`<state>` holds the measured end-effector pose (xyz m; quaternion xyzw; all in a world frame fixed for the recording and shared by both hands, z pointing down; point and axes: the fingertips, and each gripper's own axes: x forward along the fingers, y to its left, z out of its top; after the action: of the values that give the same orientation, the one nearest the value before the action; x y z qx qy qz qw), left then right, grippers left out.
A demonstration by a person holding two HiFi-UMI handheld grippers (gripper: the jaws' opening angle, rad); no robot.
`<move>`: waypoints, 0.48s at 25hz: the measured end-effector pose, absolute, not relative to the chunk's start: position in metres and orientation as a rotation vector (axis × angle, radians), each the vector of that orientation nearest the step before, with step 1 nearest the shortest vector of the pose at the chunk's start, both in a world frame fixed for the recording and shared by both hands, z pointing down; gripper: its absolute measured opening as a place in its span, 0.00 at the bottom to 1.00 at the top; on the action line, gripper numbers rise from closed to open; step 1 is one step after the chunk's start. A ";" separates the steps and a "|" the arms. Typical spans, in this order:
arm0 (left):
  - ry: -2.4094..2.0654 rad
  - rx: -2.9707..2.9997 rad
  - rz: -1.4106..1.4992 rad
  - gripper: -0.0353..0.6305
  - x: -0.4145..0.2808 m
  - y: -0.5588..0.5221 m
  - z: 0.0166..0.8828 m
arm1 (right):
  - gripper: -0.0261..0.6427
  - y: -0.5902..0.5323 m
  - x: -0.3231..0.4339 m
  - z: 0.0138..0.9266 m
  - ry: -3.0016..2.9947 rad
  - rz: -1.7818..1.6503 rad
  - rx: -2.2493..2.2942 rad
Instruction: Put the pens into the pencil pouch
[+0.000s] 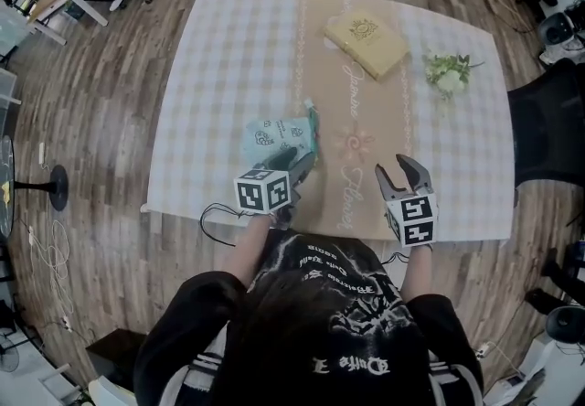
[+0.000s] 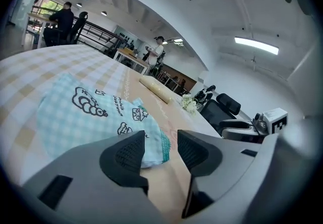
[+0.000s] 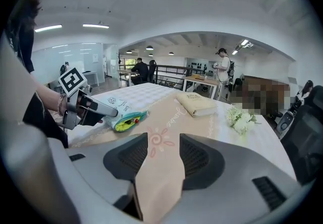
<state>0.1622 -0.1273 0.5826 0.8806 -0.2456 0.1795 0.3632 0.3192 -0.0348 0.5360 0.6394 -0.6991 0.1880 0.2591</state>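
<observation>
The pencil pouch (image 1: 277, 136) is light blue check cloth with cartoon prints and lies left of the table's middle. In the left gripper view the pouch (image 2: 86, 117) spreads out ahead, its near corner just beyond the jaws. My left gripper (image 1: 300, 164) is open at the pouch's near right end; its pads do not press on anything. The right gripper view shows the pouch (image 3: 125, 116) with its mouth open, yellow-green lining and small coloured ends inside, and the left gripper (image 3: 107, 111) at that mouth. My right gripper (image 1: 395, 168) stands open over the beige runner, nothing between its jaws.
A cream book (image 1: 366, 42) lies at the back of the table, with a small white flower bunch (image 1: 448, 73) to its right. A black office chair (image 1: 548, 132) stands by the table's right edge. The near table edge (image 1: 329, 232) runs just below both grippers.
</observation>
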 end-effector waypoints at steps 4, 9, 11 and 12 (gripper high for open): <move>-0.632 2.399 0.437 0.36 0.159 -0.118 0.565 | 0.35 -0.030 0.321 0.538 -1.938 0.522 1.789; -0.716 2.580 0.394 0.36 0.151 -0.109 0.541 | 0.36 -0.026 0.319 0.533 -2.002 0.451 1.875; -0.762 2.623 0.388 0.36 0.144 -0.105 0.537 | 0.36 -0.024 0.316 0.532 -2.016 0.423 1.896; -0.782 2.639 0.386 0.36 0.141 -0.103 0.536 | 0.36 -0.023 0.316 0.534 -2.016 0.418 1.910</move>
<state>0.1406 -0.1030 0.5356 0.9340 -0.2767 0.1365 0.1804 0.3158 -0.0227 0.5335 0.6707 -0.7079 0.1468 0.1658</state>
